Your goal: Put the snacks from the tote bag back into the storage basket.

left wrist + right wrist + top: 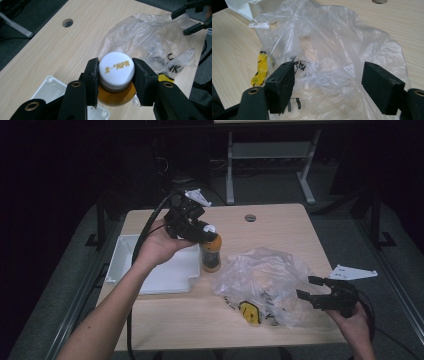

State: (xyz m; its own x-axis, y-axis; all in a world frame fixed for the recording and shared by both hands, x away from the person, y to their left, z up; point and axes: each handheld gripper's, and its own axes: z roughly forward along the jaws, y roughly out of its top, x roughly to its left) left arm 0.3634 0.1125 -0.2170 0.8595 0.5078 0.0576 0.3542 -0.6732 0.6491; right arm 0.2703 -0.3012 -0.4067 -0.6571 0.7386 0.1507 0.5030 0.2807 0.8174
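The left gripper (115, 75) is clamped on the white cap of the bottle (211, 254), which stands on the counter (280, 227) between the white tray (165, 272) and the plastic bag (262, 282). The right gripper (328, 85) is spread wide just before the bag, grasping nothing. The bottle looks already out; the bag remains to be handled.

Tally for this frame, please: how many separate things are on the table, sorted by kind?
Bottles: 1, the amber drink bottle with a white cap, clamped at the cap by the left gripper.
Bags: 1, the crumpled clear plastic bag with black and yellow print, in front of the open right gripper.
Trays: 1, the shallow white plastic tray.
Total: 3.
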